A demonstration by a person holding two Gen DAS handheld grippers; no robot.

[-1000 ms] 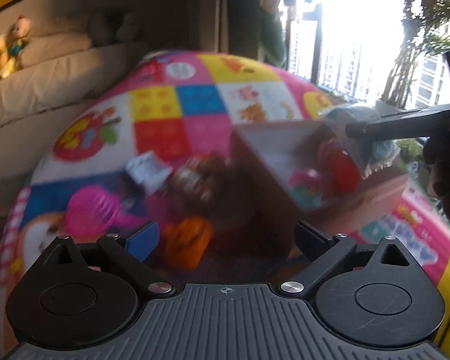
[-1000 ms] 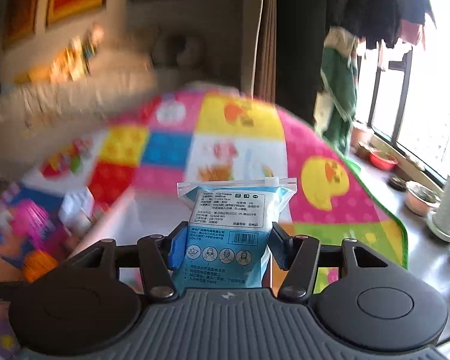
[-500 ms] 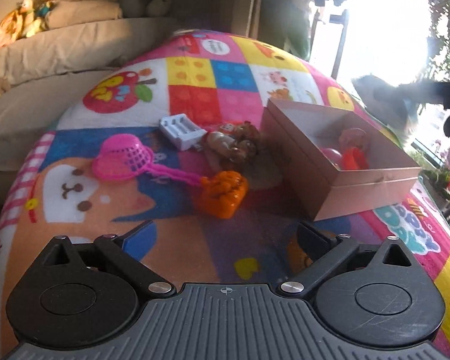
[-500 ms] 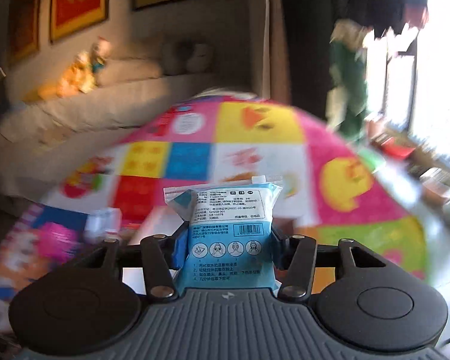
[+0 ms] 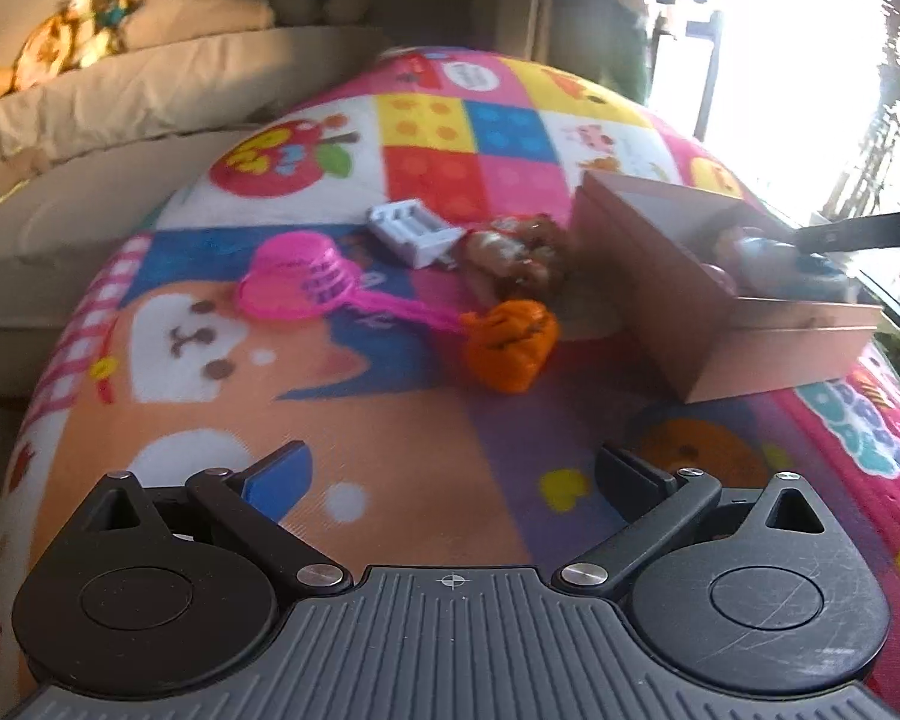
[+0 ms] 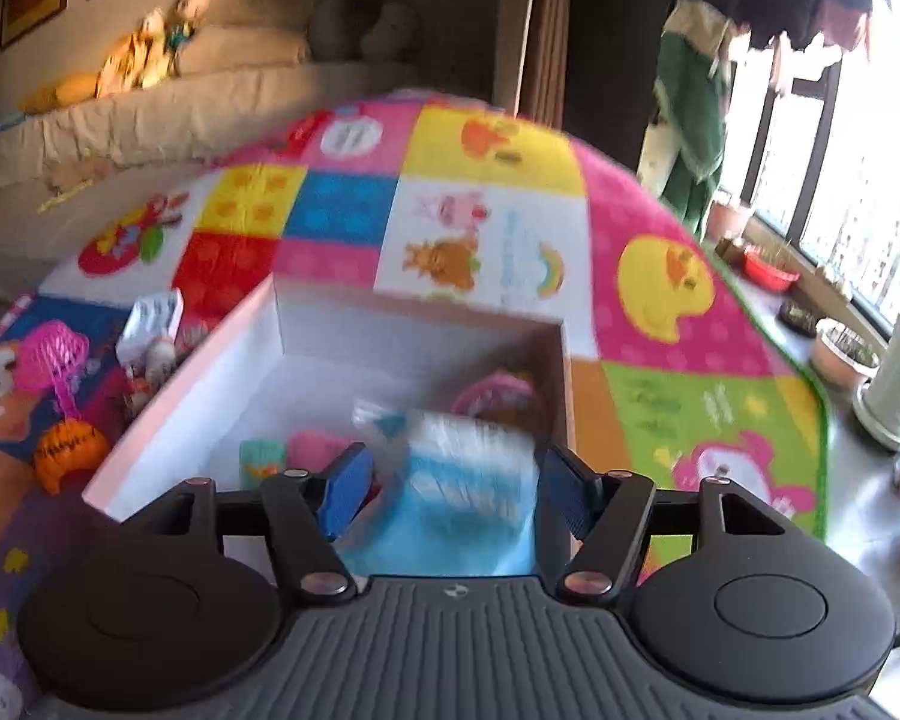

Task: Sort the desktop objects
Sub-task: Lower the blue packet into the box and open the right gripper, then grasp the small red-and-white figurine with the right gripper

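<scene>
My right gripper (image 6: pixel 453 495) is open over the near end of a pink cardboard box (image 6: pixel 390 324). A blue mask packet (image 6: pixel 468 480), blurred, lies loose between its fingers above the box floor. The box also holds a pink round toy (image 6: pixel 498 396) and small pink and green items (image 6: pixel 282 456). My left gripper (image 5: pixel 450 474) is open and empty above the play mat. Ahead of it lie an orange pumpkin toy (image 5: pixel 510 342), a pink strainer (image 5: pixel 300 285), a white tray (image 5: pixel 414 228) and a brown doll (image 5: pixel 510 258). The box (image 5: pixel 690 300) stands at the right, with the packet (image 5: pixel 780 258) in it.
A colourful play mat (image 5: pixel 390 456) covers the surface. A cream sofa (image 5: pixel 120 90) with stuffed toys lies behind. Plant pots (image 6: pixel 840 354) and a window ledge stand to the right of the mat.
My right gripper has lowered over the box and opened, letting go of the mask packet. My left gripper has pulled back from the toys and stays open.
</scene>
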